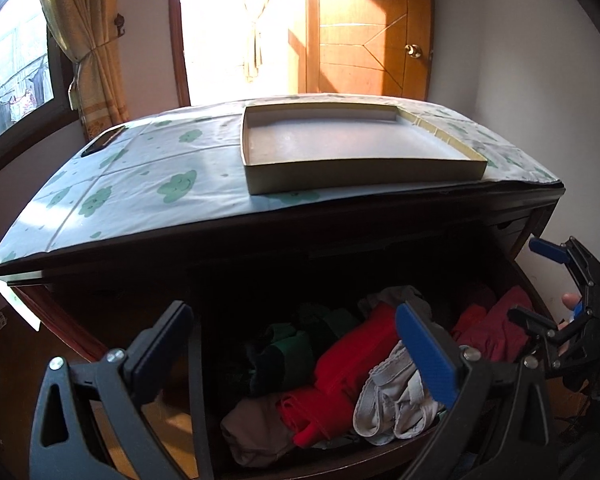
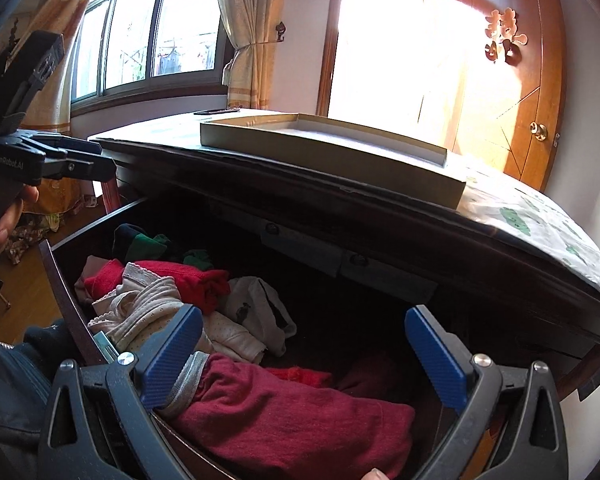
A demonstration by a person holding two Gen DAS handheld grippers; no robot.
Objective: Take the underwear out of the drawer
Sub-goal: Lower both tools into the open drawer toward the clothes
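Left wrist view: the left gripper [image 1: 296, 352] is hovering, jaws spread wide, above the open drawer [image 1: 380, 454] holding underwear [image 1: 392, 396]. Right wrist view: the right gripper [image 2: 304, 356] is gaping, empty, over a maroon garment [image 2: 284, 412].

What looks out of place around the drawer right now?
Nothing damaged or spilled. The clothes in the open drawer lie jumbled, not folded, and the shallow box on the dresser top sits askew to the front edge. Both hand-held grippers are open and empty.

Open drawer [image 2: 66, 300] holds heaped underwear [image 2: 284, 412]; cloth-covered dresser top [image 1: 140, 184] bears a tray [image 1: 260, 184].
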